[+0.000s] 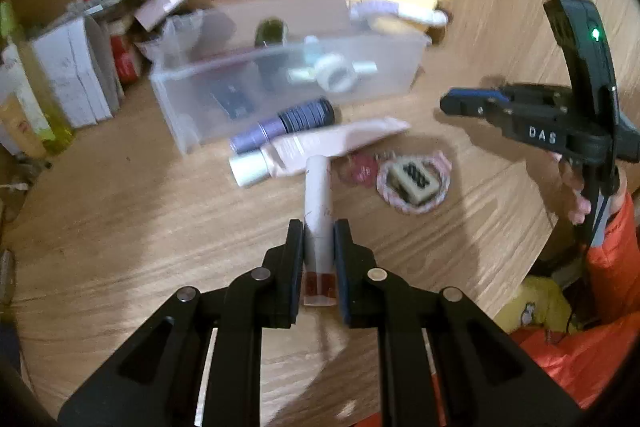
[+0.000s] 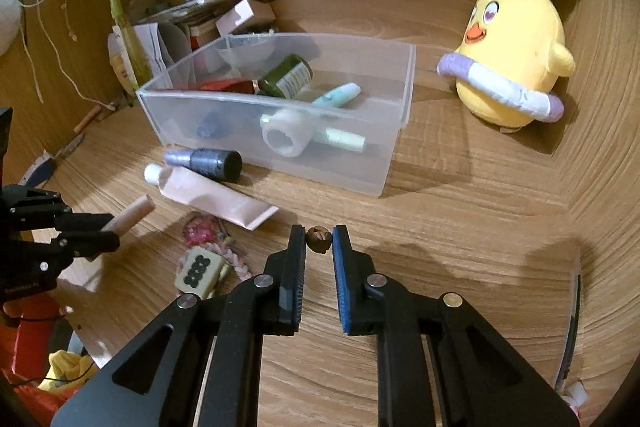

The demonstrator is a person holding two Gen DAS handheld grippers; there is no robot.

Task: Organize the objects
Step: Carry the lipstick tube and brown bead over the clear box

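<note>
My left gripper (image 1: 318, 227) is shut on a slim pale pink tube with a red end (image 1: 318, 211), held above the wooden table; the same tube shows in the right wrist view (image 2: 132, 215). My right gripper (image 2: 319, 231) is shut on a small brown nut-like object (image 2: 319, 239) at its fingertips. The right gripper (image 1: 452, 105) also shows in the left wrist view. A clear plastic bin (image 2: 200, 107) holds several bottles and tubes. In front of it lie a purple bottle with a dark cap (image 2: 208, 161) and a pink tube (image 2: 212, 197).
A yellow chick plush with bunny ears (image 2: 516, 59) stands right of the bin. A tile charm on a pink braided ring (image 2: 200, 271) and a pink trinket (image 2: 200, 229) lie on the table. Boxes and bottles (image 2: 160, 27) crowd the back left corner.
</note>
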